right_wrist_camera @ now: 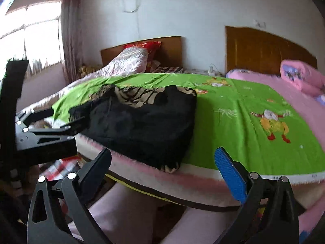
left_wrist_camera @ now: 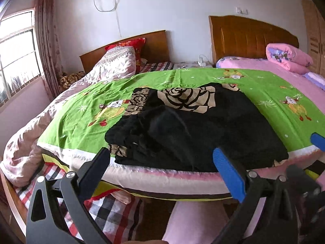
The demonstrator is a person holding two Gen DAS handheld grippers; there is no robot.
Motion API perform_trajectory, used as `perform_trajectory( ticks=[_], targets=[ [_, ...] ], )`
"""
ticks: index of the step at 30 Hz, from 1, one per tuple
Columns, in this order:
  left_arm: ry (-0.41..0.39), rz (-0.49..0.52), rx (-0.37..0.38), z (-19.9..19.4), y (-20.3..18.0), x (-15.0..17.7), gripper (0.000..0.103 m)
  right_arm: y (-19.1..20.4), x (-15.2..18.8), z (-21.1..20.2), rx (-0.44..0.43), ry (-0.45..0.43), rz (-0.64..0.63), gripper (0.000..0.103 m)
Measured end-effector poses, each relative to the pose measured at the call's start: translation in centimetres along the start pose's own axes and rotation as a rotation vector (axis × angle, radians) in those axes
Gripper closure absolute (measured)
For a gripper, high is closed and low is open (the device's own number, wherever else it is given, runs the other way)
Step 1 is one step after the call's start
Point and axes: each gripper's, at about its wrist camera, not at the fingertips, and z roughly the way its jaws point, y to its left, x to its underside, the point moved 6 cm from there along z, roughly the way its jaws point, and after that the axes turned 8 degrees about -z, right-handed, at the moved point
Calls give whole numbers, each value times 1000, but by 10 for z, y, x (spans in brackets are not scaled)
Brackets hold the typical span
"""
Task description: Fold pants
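Folded pants on the green sheet, both grippers backed off and empty.

The black pants (left_wrist_camera: pixel 195 128), with a tan rose print, lie in a compact bundle on the green cartoon sheet (left_wrist_camera: pixel 270 93) near the bed's front edge. Left gripper (left_wrist_camera: pixel 164 170) and right gripper (right_wrist_camera: pixel 166 172) hover just off that edge, jaws spread wide, holding nothing. Risk, as I judge it: the rumpled left layers could slump open, or a passing gripper could drag the bundle off the edge.

both black two-finger tools, the left tool (left_wrist_camera: pixel 166 172) and the right tool (right_wrist_camera: pixel 168 172), point slightly downward, jaws spread wide, nothing between them.
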Motion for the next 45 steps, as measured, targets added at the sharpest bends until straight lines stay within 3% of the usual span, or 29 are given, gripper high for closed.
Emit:
perform_trajectory(
  ticks=[7,45],
  targets=[
    [-11,-38,47,-7,0,7,2,12,2,0,12,-9,-60,4],
    [-19,-25,40,-10,-5,14,2,13,7,1,13,-2,-24,4]
  ],
)
